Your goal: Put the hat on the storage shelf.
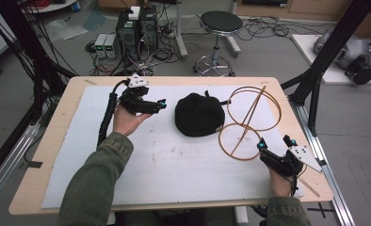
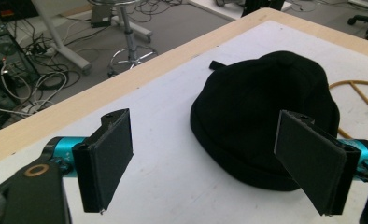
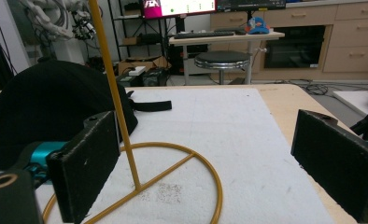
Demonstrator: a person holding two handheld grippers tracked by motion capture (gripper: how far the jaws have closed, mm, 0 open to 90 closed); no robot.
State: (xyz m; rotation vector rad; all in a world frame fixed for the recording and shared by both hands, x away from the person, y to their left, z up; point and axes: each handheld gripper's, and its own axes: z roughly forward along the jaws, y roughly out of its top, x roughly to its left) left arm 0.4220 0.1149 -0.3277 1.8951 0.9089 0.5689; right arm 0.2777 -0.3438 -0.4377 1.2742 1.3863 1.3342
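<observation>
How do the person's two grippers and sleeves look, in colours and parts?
Both the left gripper and right gripper are black with flat black jaw pads on teal mounts and a grey three-cornered plate on top. A black cable trails from the left one. The sleeves are olive green.

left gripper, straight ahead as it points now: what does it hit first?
Most likely the black beanie: it lies just ahead of the open left gripper, between the jaws' line and offset toward the right jaw. Only white mat lies before it.
</observation>
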